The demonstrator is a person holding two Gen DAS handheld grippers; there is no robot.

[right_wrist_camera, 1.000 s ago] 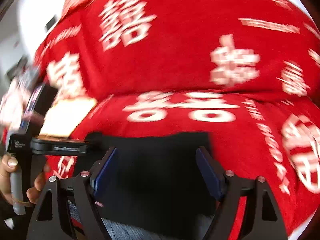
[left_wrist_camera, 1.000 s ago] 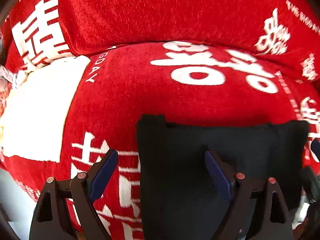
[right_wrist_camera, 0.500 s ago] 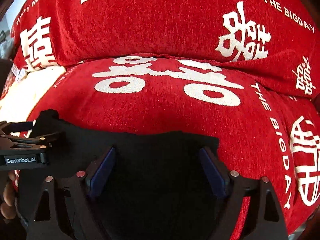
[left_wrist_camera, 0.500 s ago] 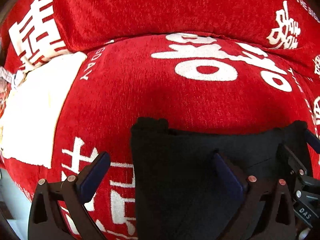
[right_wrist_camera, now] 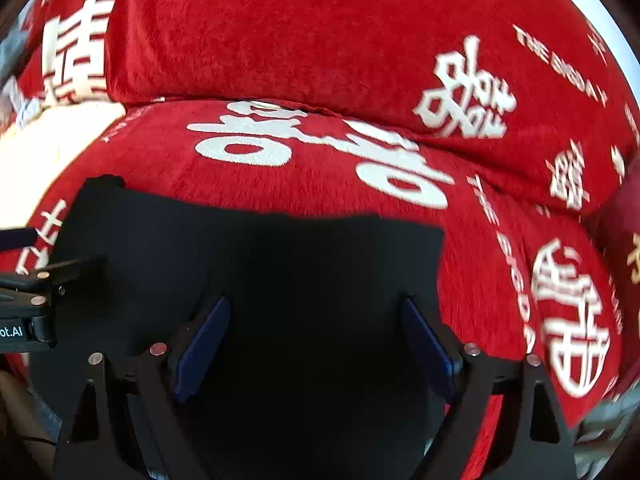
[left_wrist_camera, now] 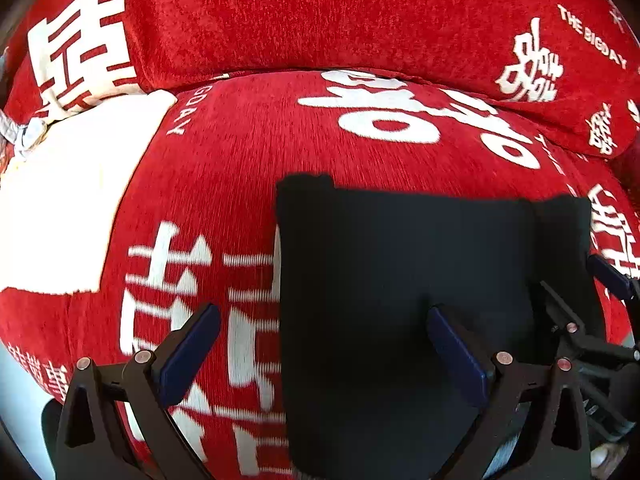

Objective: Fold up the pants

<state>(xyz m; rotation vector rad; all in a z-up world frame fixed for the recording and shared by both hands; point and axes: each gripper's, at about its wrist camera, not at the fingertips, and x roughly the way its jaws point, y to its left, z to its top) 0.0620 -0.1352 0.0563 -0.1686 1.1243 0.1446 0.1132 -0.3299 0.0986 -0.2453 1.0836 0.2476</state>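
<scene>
The black pants (left_wrist_camera: 400,280) lie as a flat folded rectangle on the red seat cushion (left_wrist_camera: 248,168). They also fill the lower middle of the right wrist view (right_wrist_camera: 280,288). My left gripper (left_wrist_camera: 320,344) is open and empty, hovering over the pants' left edge. My right gripper (right_wrist_camera: 316,344) is open and empty, over the pants' right half. The right gripper's fingers (left_wrist_camera: 608,276) show at the right edge of the left wrist view. The left gripper's body (right_wrist_camera: 24,304) shows at the left edge of the right wrist view.
The sofa's red back cushion (left_wrist_camera: 320,12) with white characters rises behind the seat. A white patch (left_wrist_camera: 68,200) of the cover lies at the seat's left. A darker red cushion (right_wrist_camera: 624,232) sits at far right.
Both grippers have drawn back a little from the pants and stay open. The right wrist view has swung right and steadied. The pants have not moved.
</scene>
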